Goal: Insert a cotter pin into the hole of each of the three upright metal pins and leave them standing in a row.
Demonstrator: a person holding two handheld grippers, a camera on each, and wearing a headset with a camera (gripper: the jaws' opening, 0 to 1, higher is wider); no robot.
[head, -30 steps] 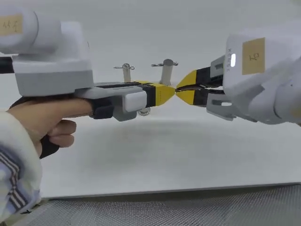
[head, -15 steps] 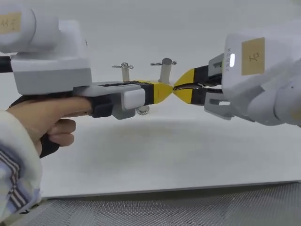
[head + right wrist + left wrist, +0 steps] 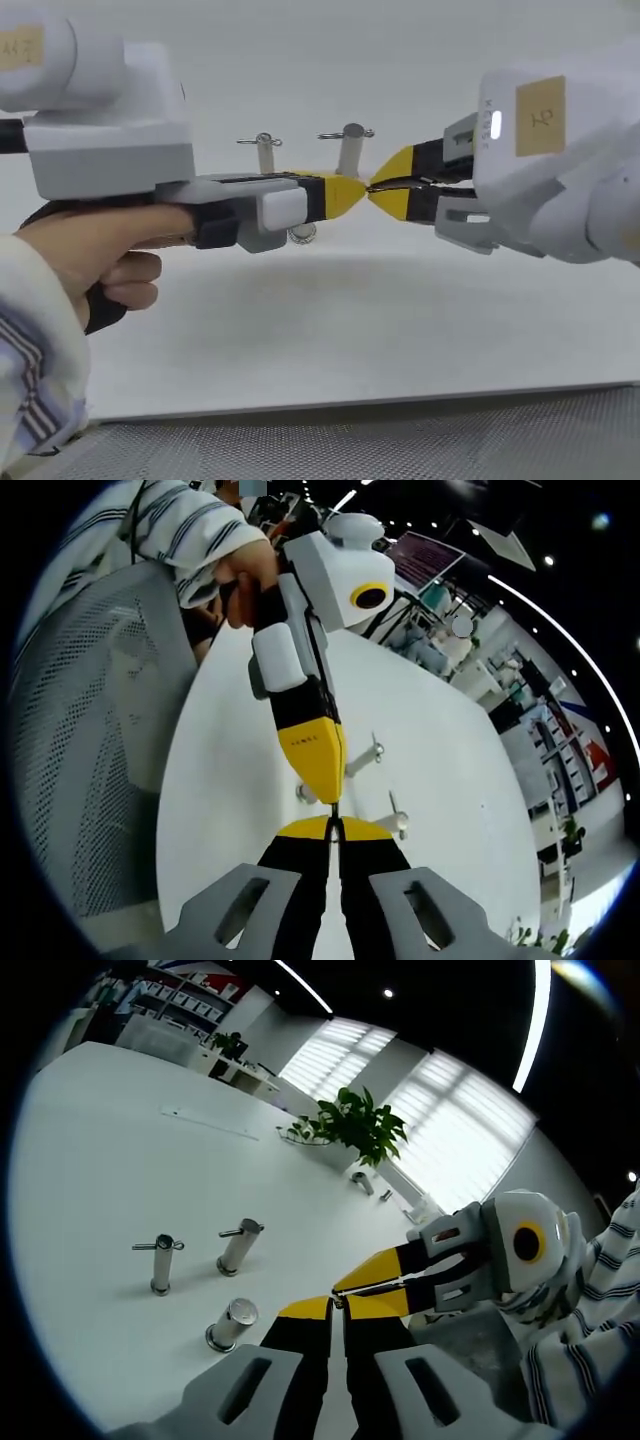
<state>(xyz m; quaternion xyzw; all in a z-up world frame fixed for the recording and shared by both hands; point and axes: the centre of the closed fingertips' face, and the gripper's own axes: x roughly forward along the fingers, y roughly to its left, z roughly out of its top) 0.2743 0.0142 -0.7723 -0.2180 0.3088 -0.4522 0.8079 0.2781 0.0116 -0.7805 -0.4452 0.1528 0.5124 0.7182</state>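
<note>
Three upright metal pins stand on the white table. The far-left pin (image 3: 160,1265) and the middle pin (image 3: 238,1247) each carry a cotter pin through the top. The nearest pin (image 3: 232,1323) has a bare top. In the head view the pins with cotters (image 3: 265,152) (image 3: 350,150) rise behind the grippers. My left gripper (image 3: 362,195) and right gripper (image 3: 374,189) meet tip to tip above the table. A thin cotter pin (image 3: 400,1281) lies along the right jaws, with its end pinched in the left gripper (image 3: 337,1305). Both grippers are shut on it.
The white table (image 3: 330,330) spreads below the grippers, with its front edge near me and a grey mesh surface (image 3: 400,440) beyond the edge. Far off on the table are a potted plant (image 3: 360,1130) and small items.
The view has drifted slightly. Both grippers stay tip to tip at the same spot in front of the pins.
</note>
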